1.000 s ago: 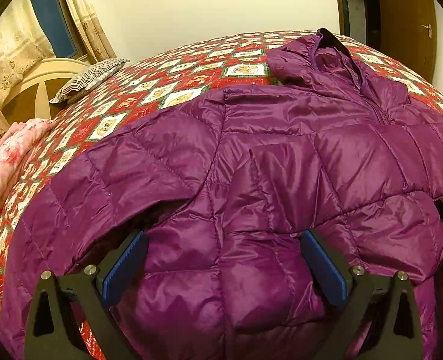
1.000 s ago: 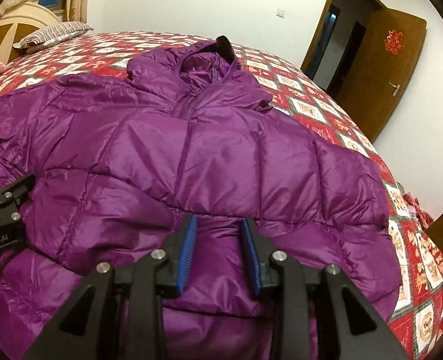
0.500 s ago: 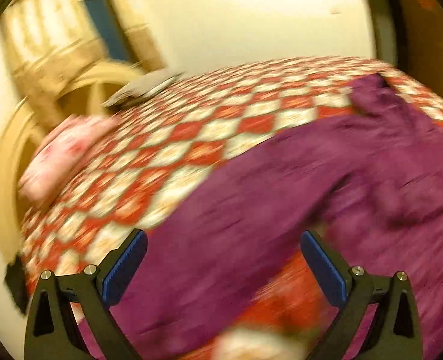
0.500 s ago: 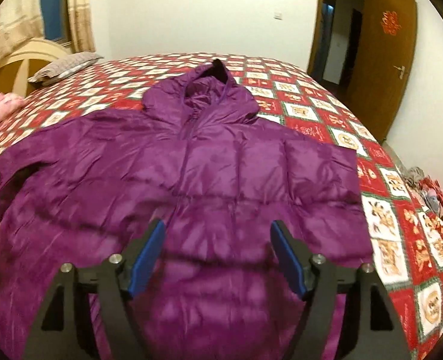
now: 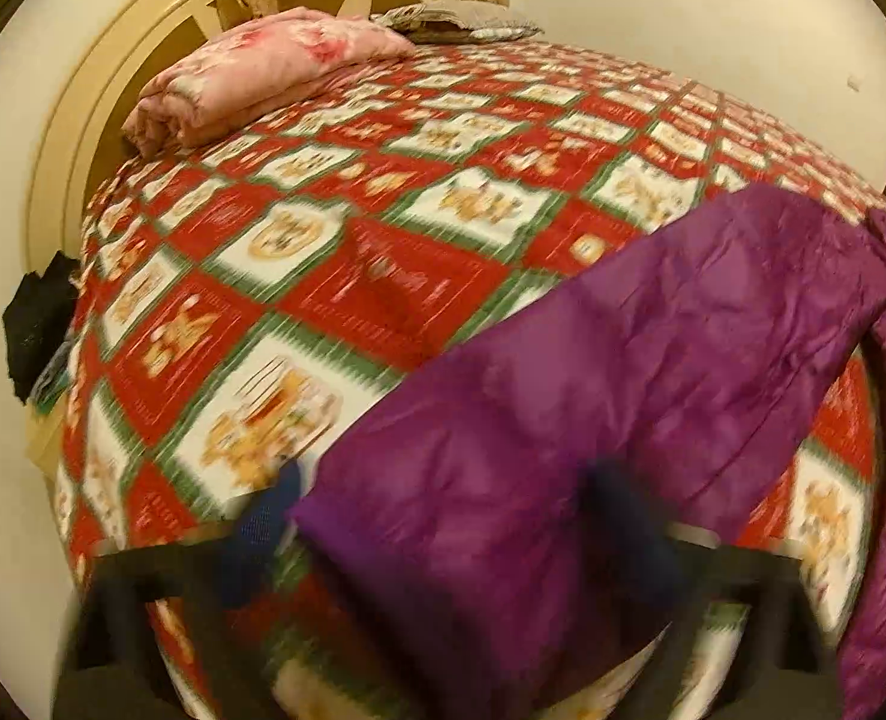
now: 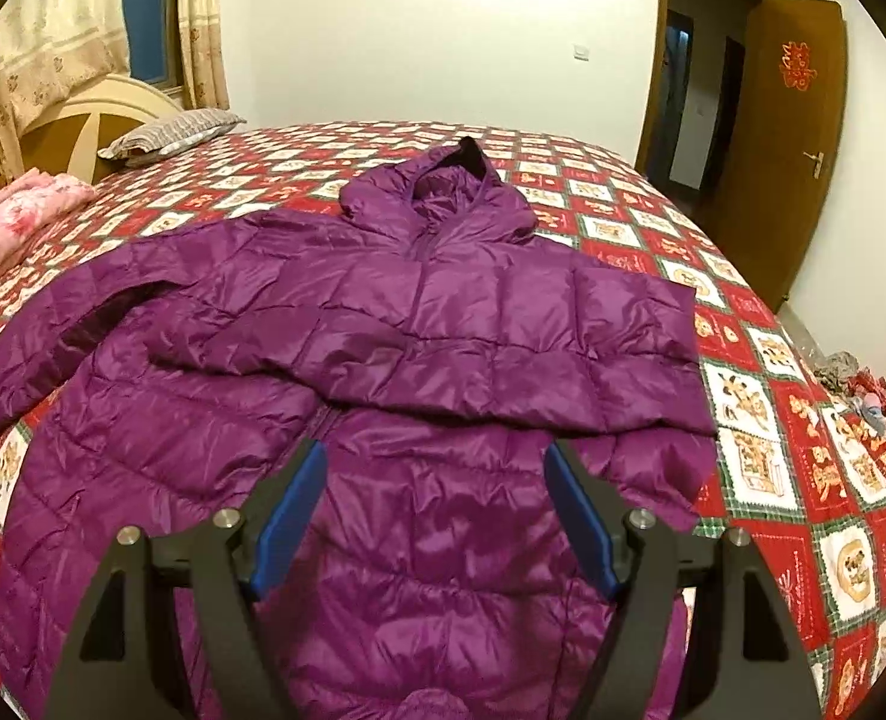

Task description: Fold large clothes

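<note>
A purple hooded puffer jacket (image 6: 443, 324) lies front up on the bed, hood toward the far side. Its right sleeve is folded across the chest. Its left sleeve (image 5: 592, 396) stretches out over the bedspread in the left wrist view. My left gripper (image 5: 443, 516) is open, blurred, with the sleeve's cuff end lying between its blue pads. My right gripper (image 6: 434, 510) is open and empty above the jacket's lower front.
A red, white and green patterned bedspread (image 5: 347, 276) covers the bed. A folded pink blanket (image 5: 263, 72) and a striped pillow (image 6: 173, 132) lie by the cream headboard (image 5: 83, 138). A brown door (image 6: 796, 138) stands at the right. Dark cloth (image 5: 38, 324) hangs off the bed's left edge.
My right gripper let go of the jacket, opened and pulled back. My left gripper swung left from the jacket body to the outstretched sleeve.
</note>
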{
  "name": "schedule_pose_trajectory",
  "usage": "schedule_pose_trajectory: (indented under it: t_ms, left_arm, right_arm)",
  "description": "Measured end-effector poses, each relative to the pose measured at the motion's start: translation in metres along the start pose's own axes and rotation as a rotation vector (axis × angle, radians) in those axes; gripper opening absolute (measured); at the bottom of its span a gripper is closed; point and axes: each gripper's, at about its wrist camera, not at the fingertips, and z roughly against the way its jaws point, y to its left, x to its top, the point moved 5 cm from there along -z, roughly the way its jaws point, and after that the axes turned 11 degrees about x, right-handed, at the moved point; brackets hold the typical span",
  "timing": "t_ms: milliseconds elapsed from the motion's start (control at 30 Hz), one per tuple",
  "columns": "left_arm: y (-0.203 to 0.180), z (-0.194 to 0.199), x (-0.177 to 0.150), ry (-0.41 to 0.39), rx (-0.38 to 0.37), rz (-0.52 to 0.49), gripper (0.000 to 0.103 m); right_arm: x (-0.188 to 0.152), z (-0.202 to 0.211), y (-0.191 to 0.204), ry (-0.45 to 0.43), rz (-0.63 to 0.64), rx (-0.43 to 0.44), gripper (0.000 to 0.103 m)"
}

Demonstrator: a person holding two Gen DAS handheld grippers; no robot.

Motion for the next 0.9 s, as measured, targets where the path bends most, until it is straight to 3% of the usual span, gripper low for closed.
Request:
schedule_pose_trajectory:
  t_ms: [33, 100, 267, 433, 667, 900]
  left_arm:
    - [-0.008, 0.004, 0.008, -0.003, -0.029, -0.004, 0.026]
    - [-0.021, 0.018, 0.022, -0.035, -0.023, -0.024, 0.014]
    - [-0.062, 0.086, 0.075, -0.245, -0.026, -0.092, 0.010]
    - [-0.134, 0.155, 0.111, -0.393, -0.129, -0.181, 0.009]
    - [-0.259, 0.210, 0.105, -0.471, -0.262, -0.328, 0.008]
    - [-0.387, 0.256, 0.054, -0.493, -0.412, -0.507, 0.007]
  right_arm:
    - [-0.001, 0.002, 0.000, -0.004, -0.001, -0.001, 0.077]
    - [-0.002, 0.008, -0.005, -0.014, -0.013, -0.005, 0.077]
    - [-0.004, 0.021, -0.033, -0.048, -0.079, -0.036, 0.077]
    - [-0.002, 0.032, -0.061, -0.075, -0.135, -0.060, 0.077]
    - [-0.004, 0.042, -0.090, -0.099, -0.180, -0.073, 0.077]
    - [-0.013, 0.040, -0.112, -0.090, -0.224, -0.084, 0.077]
